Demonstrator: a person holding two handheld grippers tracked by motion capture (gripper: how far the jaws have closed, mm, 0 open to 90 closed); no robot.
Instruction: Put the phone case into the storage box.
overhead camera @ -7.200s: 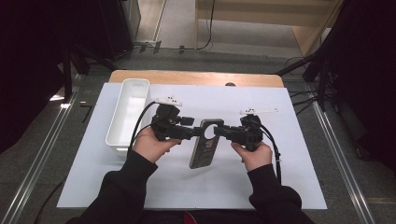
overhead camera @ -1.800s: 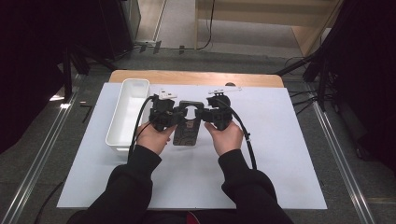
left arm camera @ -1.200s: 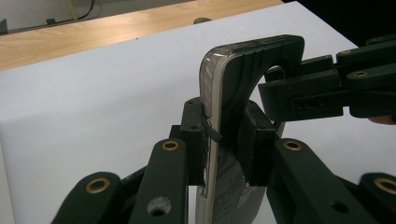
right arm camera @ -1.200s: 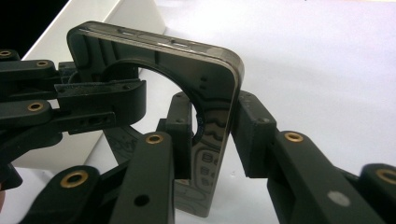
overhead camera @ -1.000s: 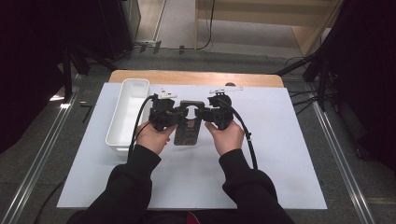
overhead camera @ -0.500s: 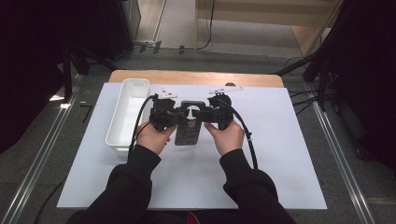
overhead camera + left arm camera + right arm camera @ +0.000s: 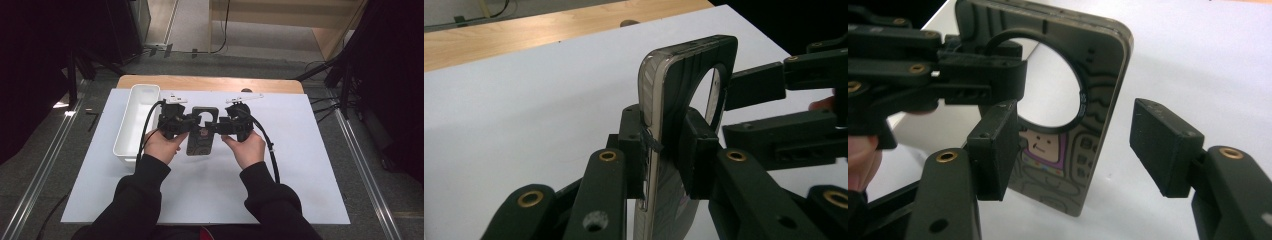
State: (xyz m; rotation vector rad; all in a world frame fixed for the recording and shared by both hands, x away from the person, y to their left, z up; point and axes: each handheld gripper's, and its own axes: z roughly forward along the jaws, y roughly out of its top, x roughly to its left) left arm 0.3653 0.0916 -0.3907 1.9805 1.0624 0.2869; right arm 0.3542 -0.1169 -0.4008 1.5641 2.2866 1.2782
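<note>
Phone case [image 7: 201, 140]: dark grey-black, translucent smoky edge; in the right gripper view [image 7: 1068, 135] a cartoon print, small face with purple outline, grey line-drawn blocks, white text ring around the round cutout. Left gripper [image 7: 176, 122]: black, brass-coloured rivets in its own view [image 7: 664, 150]. Right gripper [image 7: 231, 124]: black, same brass rivets [image 7: 1073, 145], black cable. Small white tags on top of both. Tray [image 7: 131, 131], left: plain white. Mat [image 7: 300, 165]: plain white. Table [image 7: 210, 83], far edge: light wood grain. Sleeves [image 7: 135, 200]: black. Floor [image 7: 40, 145]: grey.
</note>
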